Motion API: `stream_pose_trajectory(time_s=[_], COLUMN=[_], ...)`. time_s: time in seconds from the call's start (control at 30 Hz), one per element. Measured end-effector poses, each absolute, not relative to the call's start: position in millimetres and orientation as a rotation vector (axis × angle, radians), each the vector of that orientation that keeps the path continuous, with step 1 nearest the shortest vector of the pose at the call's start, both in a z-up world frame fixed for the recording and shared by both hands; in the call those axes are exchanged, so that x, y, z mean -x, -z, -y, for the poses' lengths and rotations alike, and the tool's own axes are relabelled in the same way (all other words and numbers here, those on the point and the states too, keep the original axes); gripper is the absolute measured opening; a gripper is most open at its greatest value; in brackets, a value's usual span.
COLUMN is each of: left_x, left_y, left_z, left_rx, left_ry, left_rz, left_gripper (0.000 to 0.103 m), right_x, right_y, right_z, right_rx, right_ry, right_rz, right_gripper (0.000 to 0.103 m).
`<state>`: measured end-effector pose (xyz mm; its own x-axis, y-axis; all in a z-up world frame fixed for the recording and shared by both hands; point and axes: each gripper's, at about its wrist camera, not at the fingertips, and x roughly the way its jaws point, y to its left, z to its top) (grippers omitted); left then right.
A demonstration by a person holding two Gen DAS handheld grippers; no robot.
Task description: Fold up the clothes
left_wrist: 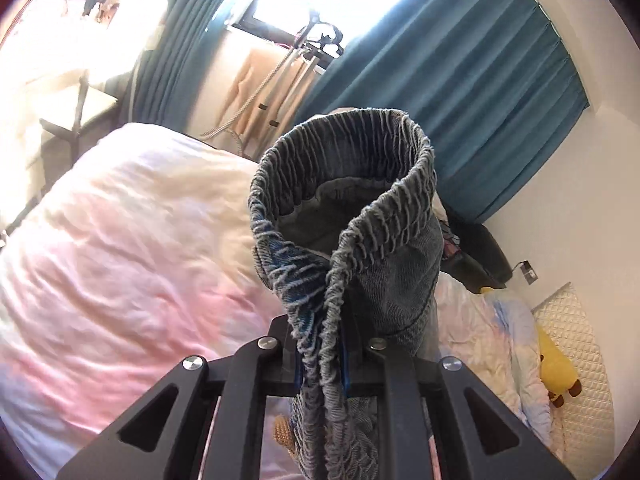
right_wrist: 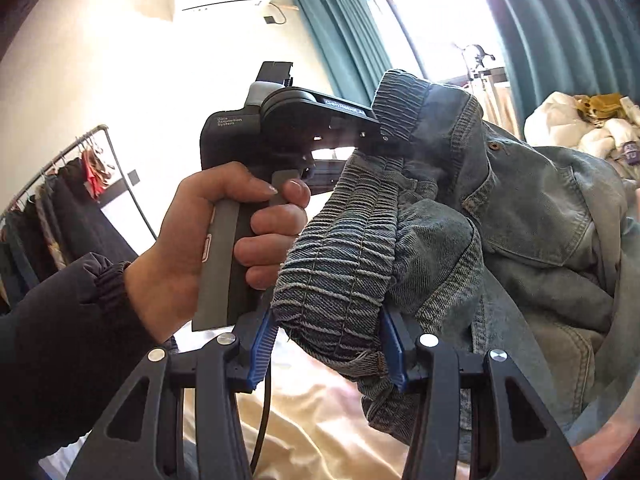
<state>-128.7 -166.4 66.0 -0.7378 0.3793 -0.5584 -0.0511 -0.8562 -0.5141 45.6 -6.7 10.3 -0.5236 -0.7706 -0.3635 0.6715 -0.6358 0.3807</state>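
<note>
A blue-grey denim garment with a gathered elastic band is held up above the bed. In the left wrist view my left gripper (left_wrist: 323,364) is shut on the elastic band (left_wrist: 344,208), which stands up in a loop in front of the camera. In the right wrist view my right gripper (right_wrist: 326,346) has its blue pads either side of another stretch of the band (right_wrist: 340,264), wide apart. The denim body (right_wrist: 532,216) with a pocket hangs to the right. The left gripper (right_wrist: 380,136), held by a hand, pinches the band higher up.
A bed with a pink-white duvet (left_wrist: 120,248) lies below. Teal curtains (left_wrist: 480,92) hang at the bright window. A yellow plush toy (left_wrist: 556,368) lies at the right. A clothes rack (right_wrist: 60,184) stands at the left, a pile of clothes (right_wrist: 580,124) at the right.
</note>
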Motion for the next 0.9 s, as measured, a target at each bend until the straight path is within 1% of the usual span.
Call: stream_pose_trajectory(time_s=[0.07,0.2,0.37,0.5,0.63,0.7,0.73,0.83,0.87,0.9], left_x=[132.7,142.7,141.2,140.0,138.8,138.1,131.3,110.8,104.0,97.2], left_y=[-71.3,-52.5,-5.3,32.5,70.2,89.0,84.4,70.4,65.8,61.2], left_z=[200.4,271.0,301.8,326.5,351.1,363.4,359.9,349.4,345.9,342.4], left_rx=[1.017,1.118,1.151,1.176,1.201,1.214,1.205,1.18,1.171,1.162], left_ry=[-2.689,-2.789,-2.756,-2.729,-2.7,-2.685,-2.699,-2.742,-2.756,-2.77], left_rz=[0.696,0.651,0.731,0.794,0.857,0.888,0.878,0.847,0.837,0.827], left_gripper=[0.013,0.013,0.013,0.014,0.014,0.018,0.019,0.024,0.028,0.035], right_x=[-35.9,-12.8,14.2,10.1,7.3,4.2,2.6,-4.4,-8.2,-13.6], right_y=[-11.4,2.3,50.6,85.9,92.3,85.1,81.7,74.7,73.9,70.9], right_z=[32.0,82.3,129.4,150.5,156.8,159.4,157.8,148.8,146.7,144.6], right_rx=[-0.63,-0.638,-0.738,-0.83,-0.817,-0.807,-0.805,-0.812,-0.819,-0.823], right_ry=[2.126,2.039,1.967,1.999,2.006,2.008,2.01,2.024,2.036,2.061], right_rz=[0.24,0.23,0.204,0.075,-0.001,-0.033,-0.04,-0.058,-0.069,-0.081], right_gripper=[0.047,0.047,0.048,0.048,0.05,0.052,0.053,0.059,0.063,0.064])
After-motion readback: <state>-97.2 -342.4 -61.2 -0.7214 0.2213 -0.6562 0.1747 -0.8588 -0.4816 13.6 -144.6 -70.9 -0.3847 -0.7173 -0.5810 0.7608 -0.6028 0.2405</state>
